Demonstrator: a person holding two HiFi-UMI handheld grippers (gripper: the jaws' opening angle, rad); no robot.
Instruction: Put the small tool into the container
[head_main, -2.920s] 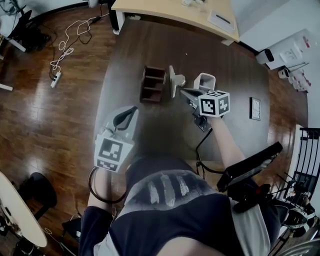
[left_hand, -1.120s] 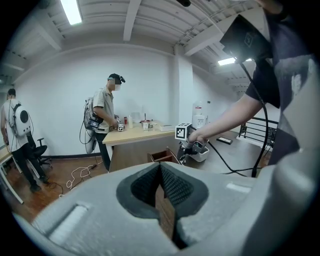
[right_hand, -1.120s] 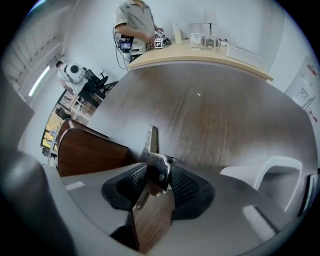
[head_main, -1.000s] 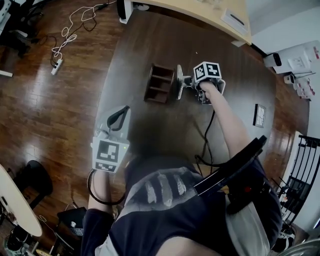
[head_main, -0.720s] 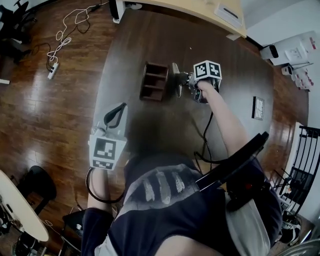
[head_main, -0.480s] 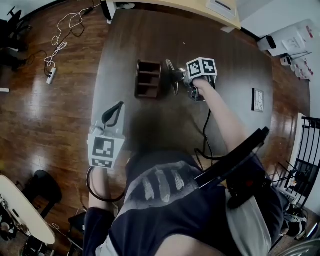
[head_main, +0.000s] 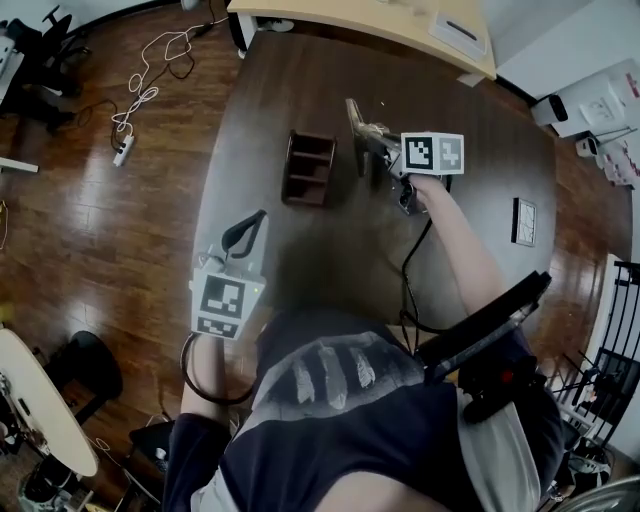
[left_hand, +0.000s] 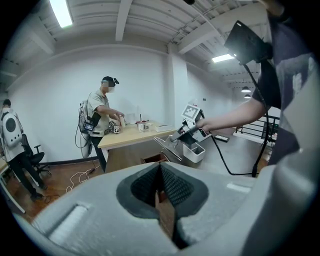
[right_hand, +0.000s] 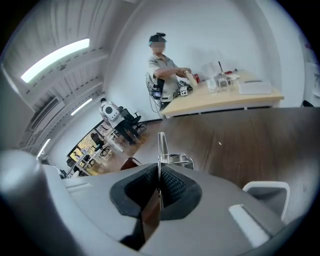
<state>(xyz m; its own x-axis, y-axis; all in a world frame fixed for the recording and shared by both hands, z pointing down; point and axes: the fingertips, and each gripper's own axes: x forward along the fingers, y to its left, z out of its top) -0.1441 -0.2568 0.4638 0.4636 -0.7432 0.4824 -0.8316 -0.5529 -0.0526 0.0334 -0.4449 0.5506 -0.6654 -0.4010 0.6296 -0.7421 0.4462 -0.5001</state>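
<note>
My right tongs (right_hand: 159, 191) are clenched on the tool (right_hand: 161, 145), held above the table (head_main: 330, 250) just beside the brown rack (head_main: 307, 168), the white bin (right_hand: 267, 192) near. My left tongs (left_hand: 161, 197) are clenched on nothing.

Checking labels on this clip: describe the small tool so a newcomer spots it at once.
On the dark table, in the head view, look just right of the brown compartment box. The small tool is the thin, silvery metal blade clamped in the right gripper, shiny where the box is dull brown.
</note>
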